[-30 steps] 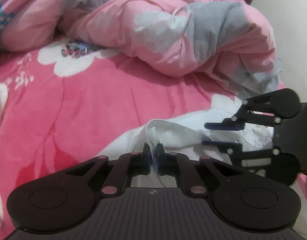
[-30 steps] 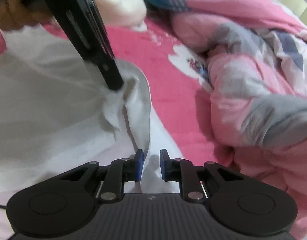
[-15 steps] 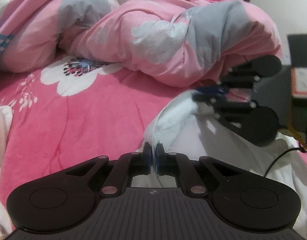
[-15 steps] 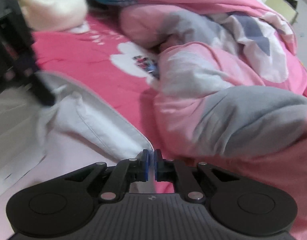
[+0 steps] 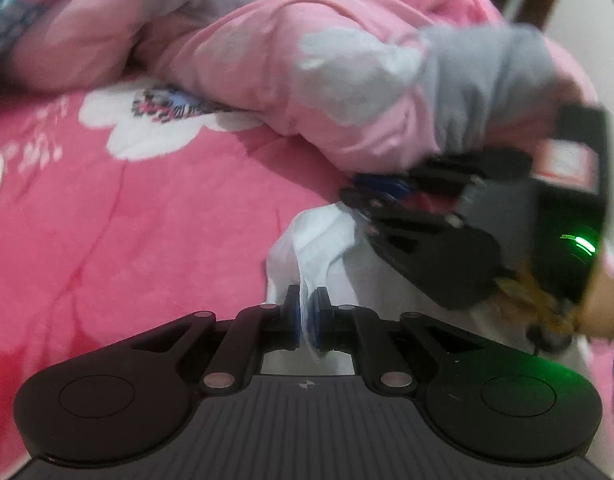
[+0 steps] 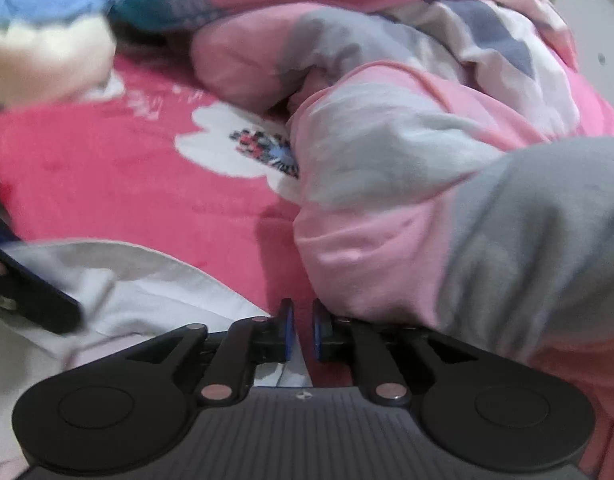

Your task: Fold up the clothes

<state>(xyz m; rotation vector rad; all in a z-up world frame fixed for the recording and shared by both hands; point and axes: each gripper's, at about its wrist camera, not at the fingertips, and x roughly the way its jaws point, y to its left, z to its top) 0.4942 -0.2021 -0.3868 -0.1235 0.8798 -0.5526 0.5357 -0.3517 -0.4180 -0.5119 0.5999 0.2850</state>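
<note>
Cloth (image 5: 311, 240) pinched in left hand-held gripper (image 5: 306, 318), jaws nearly closed.

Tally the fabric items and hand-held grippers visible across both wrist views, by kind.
White garment: 1
Pink and grey quilt: 1
Pink floral bedsheet: 1
Pile of blue, teal and cream cloth at the far left: 1 (separate pieces cannot be told apart)
Hand-held grippers: 2, left hand-held gripper, right hand-held gripper
Total: 6

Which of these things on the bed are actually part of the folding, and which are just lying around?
In use:
white garment
left tongs, pinching its edge
right tongs

Just lying about:
pink and grey duvet
pink flowered sheet
cream and blue bundle
</note>
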